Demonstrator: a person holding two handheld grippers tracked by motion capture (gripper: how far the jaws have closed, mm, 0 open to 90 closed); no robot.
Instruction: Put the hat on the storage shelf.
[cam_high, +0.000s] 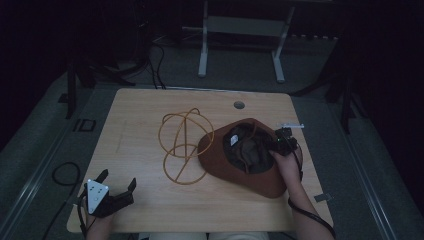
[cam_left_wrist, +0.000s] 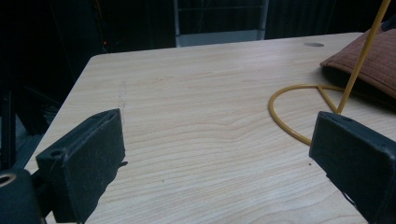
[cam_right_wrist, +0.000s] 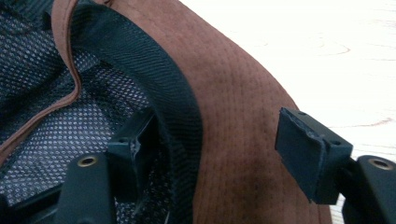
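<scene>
Brown hat brim between right gripper jaws (untouched)

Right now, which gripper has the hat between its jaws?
The right gripper: one jaw sits inside the brown hat, the other outside its brim. The left gripper rests open over bare table.

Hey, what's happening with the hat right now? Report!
Right gripper open, straddling brown hat brim. Left gripper open, resting. Wire stand beside hat.
</scene>
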